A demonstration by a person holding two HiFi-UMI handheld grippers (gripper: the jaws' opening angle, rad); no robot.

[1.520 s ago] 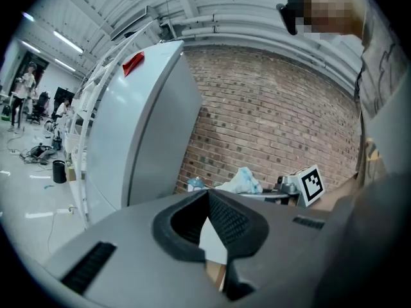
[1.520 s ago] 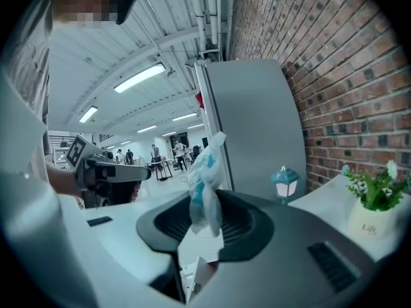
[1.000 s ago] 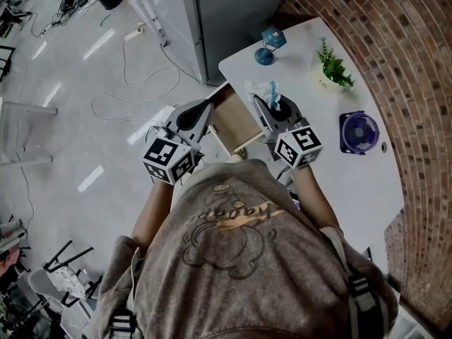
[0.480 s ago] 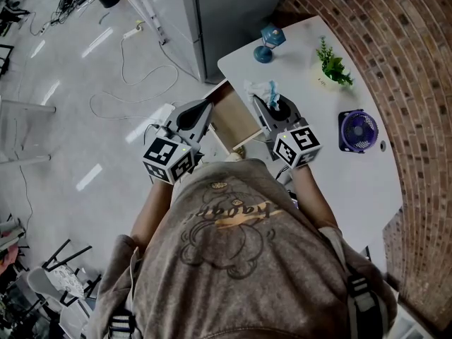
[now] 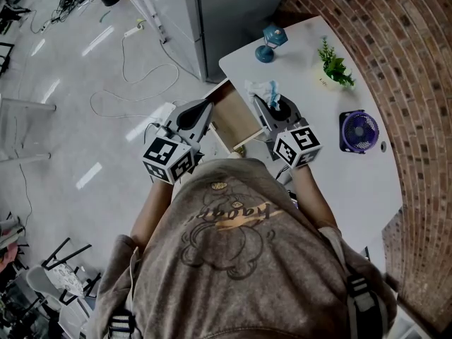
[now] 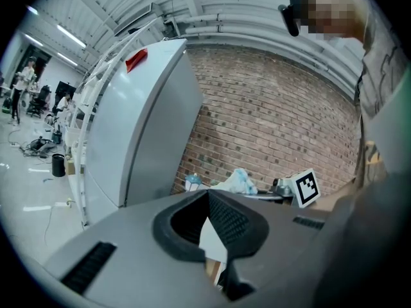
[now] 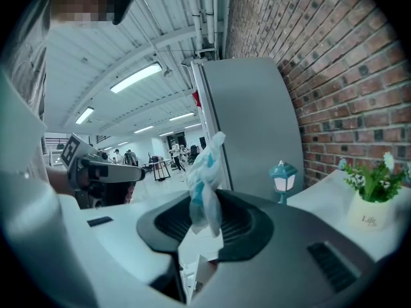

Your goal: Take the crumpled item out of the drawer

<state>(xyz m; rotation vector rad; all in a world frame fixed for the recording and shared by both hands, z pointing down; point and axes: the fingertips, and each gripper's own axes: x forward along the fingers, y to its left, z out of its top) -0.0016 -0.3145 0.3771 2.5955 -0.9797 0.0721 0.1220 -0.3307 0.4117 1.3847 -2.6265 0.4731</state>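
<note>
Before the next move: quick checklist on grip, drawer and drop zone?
1. Right gripper clamped on the crumpled item: ok, the jaws pinch it.
2. Item lifted out of the drawer: ok, it sits above tabletop level.
3. Left gripper free: ok, jaws together, nothing between them.
4. Drawer closed: not ok, it stands open.
5. Set-down room on the table: ok, there is bare top beside the fan, the plant and the lantern.
</note>
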